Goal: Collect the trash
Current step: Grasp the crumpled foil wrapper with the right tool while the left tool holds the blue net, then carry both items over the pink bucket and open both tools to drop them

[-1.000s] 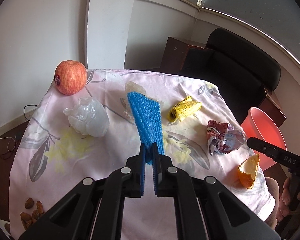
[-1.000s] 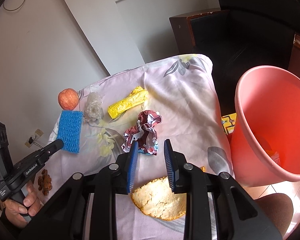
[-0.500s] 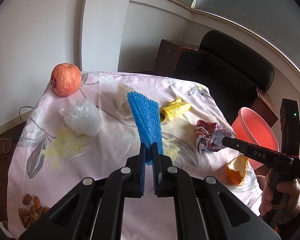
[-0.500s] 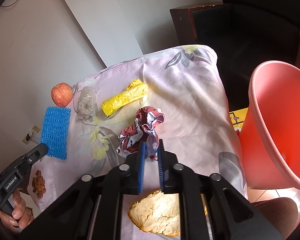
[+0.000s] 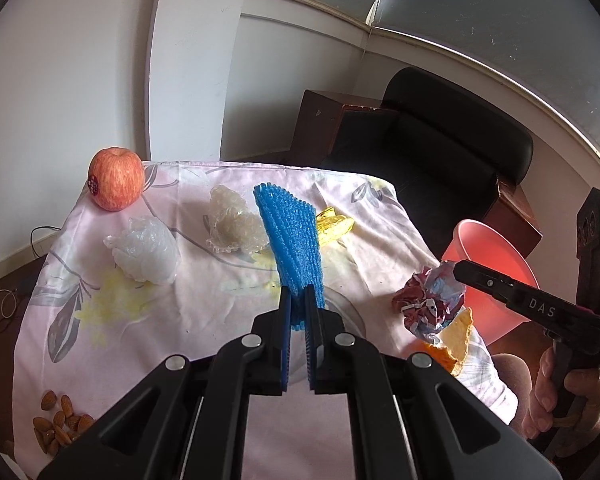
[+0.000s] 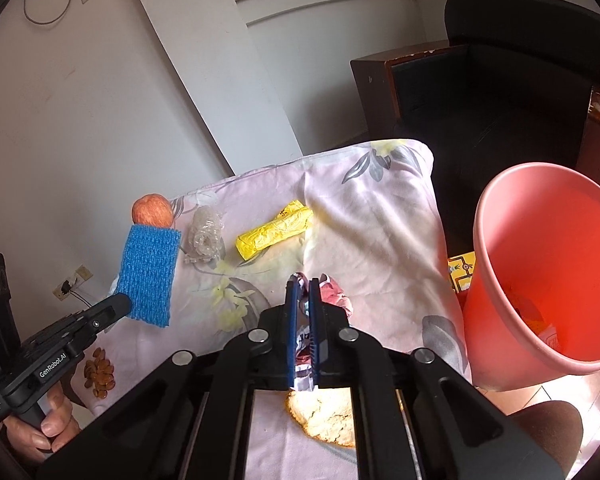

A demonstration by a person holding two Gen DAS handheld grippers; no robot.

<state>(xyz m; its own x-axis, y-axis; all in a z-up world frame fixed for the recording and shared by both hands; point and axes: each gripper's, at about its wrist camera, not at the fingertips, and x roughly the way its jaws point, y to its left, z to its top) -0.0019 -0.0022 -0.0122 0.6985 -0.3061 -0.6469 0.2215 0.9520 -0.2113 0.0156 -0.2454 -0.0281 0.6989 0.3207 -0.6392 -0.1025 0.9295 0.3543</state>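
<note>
My left gripper (image 5: pixel 298 292) is shut on the lower end of a blue foam net (image 5: pixel 294 240), which hangs clear above the pink flowered tablecloth (image 5: pixel 204 320). The right wrist view shows the same blue net (image 6: pixel 150 276) hanging from that left gripper (image 6: pixel 120 304). My right gripper (image 6: pixel 304 280) is closing its jaws on a crumpled red-and-white wrapper (image 6: pixel 334 294), and the pads press on it. In the left wrist view the crumpled wrapper (image 5: pixel 428 300) hangs at the right gripper's tip (image 5: pixel 458 268), close to the pink bin (image 5: pixel 496 256).
On the cloth lie an orange peel (image 6: pixel 324 420), a yellow wrapper (image 6: pixel 274 234), a clear plastic wad (image 5: pixel 232 222), a white plastic bag (image 5: pixel 144 250), an apple (image 5: pixel 116 180) and several almonds (image 5: pixel 58 432). The pink bin (image 6: pixel 480 248) stands off the table's right edge, a dark armchair (image 6: pixel 480 100) behind.
The right gripper's jaws came together on the crumpled wrapper and raised it off the cloth. The left gripper rose a little with the blue net.
</note>
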